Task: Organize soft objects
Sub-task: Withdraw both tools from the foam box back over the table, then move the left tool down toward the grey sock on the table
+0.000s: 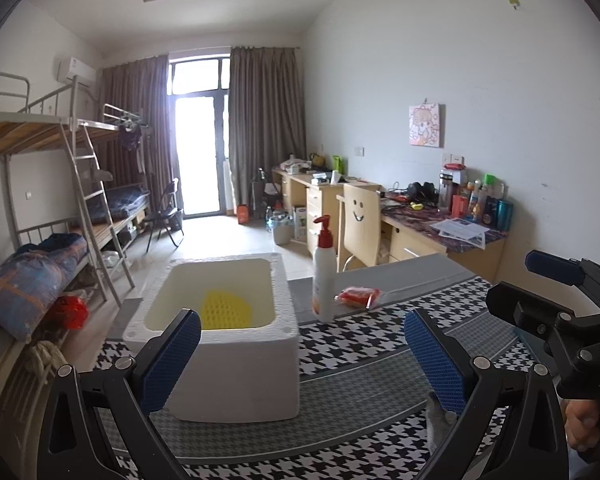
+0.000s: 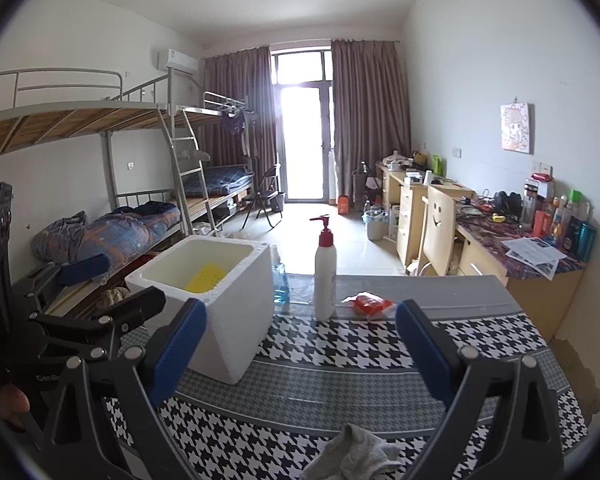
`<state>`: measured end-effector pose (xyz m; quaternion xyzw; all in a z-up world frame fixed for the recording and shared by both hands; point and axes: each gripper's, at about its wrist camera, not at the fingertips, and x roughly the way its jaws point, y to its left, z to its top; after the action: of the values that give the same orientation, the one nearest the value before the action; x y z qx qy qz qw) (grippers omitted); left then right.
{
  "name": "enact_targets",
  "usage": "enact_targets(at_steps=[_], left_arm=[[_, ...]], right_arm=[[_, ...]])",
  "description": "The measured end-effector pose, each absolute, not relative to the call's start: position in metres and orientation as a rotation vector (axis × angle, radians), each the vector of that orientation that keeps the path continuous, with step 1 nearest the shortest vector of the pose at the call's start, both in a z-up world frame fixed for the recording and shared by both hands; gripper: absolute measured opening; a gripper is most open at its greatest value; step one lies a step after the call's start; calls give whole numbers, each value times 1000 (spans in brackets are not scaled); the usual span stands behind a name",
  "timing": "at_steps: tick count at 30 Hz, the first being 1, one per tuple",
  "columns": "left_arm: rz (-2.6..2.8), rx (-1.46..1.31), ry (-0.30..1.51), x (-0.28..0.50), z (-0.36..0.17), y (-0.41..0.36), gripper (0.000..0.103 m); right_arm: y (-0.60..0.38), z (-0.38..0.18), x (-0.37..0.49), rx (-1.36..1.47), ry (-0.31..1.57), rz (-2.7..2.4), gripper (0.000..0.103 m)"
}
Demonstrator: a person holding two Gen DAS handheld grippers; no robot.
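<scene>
The grey cloth [image 2: 354, 456] lies crumpled on the surface [image 2: 340, 384], at its near edge, well short of the foam box [image 2: 220, 320] and to the box's right. It sits low between the fingers of the right tongs [image 2: 300, 354], which stand wide open with nothing pressed by either blue pad. In the left wrist view only a corner of the cloth [image 1: 440, 420] shows, beside the right finger of the left tongs [image 1: 302, 354]; those are open too and empty.

The cloth looks light, limp and thin, so it should give no resistance and will sag from wherever it is pinched. The raised fold at the middle of the heap looks like the best place to take hold, since a bite at a loose edge may let most of it trail or slip free. The pads would likely need to close nearly all the way to hold so thin a thing.

The box stands open on the surface's left part, with a yellow mat [image 1: 226, 312] on its floor; it seems the likely home for soft things. Right of the box stands a pump bottle [image 2: 325, 276], tall, rigid and easy to tip. Just right of the bottle lies a red packet [image 2: 368, 304] in clear wrap, probably slippery. A blue bottle [image 2: 280, 282] hides behind the box's far right corner.
</scene>
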<state>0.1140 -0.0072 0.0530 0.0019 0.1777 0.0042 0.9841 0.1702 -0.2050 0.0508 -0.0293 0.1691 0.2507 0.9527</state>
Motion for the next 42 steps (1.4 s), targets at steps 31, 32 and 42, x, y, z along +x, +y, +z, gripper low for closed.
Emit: enact_targets(at_steps=[31,32,42], left_arm=[[-153,29,378,116,39,-57,102],[-156,32,376,115,38,-58,102],[-186,18,399,113,28,-64,102]], right_arm=[[-255,35,156,-18,346,390,97],[-257,34,155,-17,346,388,97],[-265,28,149,-18,348,364,97]])
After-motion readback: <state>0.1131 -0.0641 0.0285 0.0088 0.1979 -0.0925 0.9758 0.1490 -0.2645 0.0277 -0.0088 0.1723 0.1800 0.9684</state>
